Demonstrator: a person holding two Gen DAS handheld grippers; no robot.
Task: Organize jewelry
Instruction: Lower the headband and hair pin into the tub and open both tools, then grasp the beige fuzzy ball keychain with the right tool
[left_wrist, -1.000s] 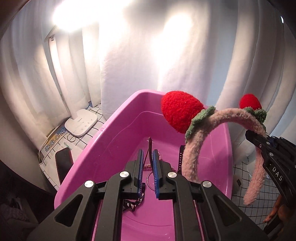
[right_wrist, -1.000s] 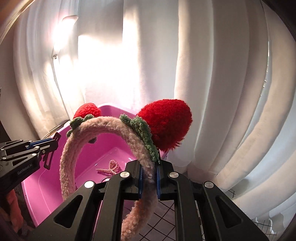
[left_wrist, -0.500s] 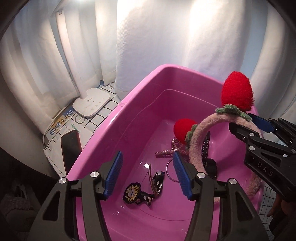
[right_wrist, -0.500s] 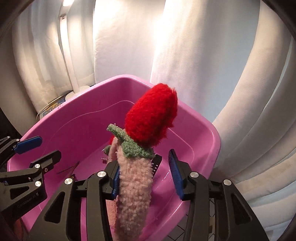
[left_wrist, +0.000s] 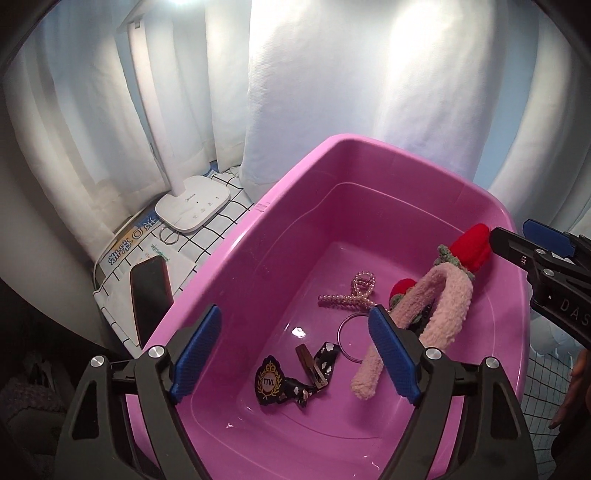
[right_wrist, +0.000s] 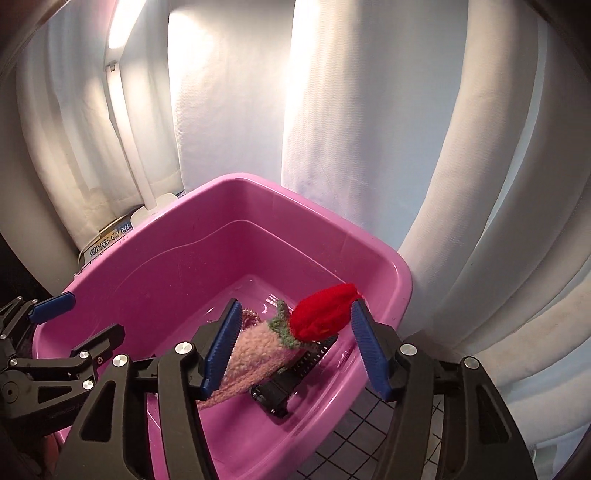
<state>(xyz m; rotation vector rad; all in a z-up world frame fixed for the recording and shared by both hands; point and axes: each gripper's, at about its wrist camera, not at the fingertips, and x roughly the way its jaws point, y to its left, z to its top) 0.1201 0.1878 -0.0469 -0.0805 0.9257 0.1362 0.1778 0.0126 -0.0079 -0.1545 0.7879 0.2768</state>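
A pink fuzzy headband (left_wrist: 447, 310) with red strawberry ears lies inside the pink plastic tub (left_wrist: 295, 184); it also shows in the right wrist view (right_wrist: 266, 350). A pearl hair clip (left_wrist: 351, 295), a thin metal ring (left_wrist: 347, 339), a black badge clip (left_wrist: 273, 380) and a black comb clip (right_wrist: 295, 373) lie on the tub floor. My left gripper (left_wrist: 295, 350) is open and empty above the tub's near side. My right gripper (right_wrist: 295, 347) is open above the headband, not touching it.
A white lamp base (left_wrist: 192, 206), a ring (left_wrist: 168, 236), printed packets and a dark phone (left_wrist: 151, 291) lie on a checked cloth left of the tub. White curtains hang close behind. The tub (right_wrist: 229, 229) fills the middle.
The left gripper let go of the black badge clip and opened. The right gripper lowered the headband into the tub and opened; the headband now lies on the tub floor.
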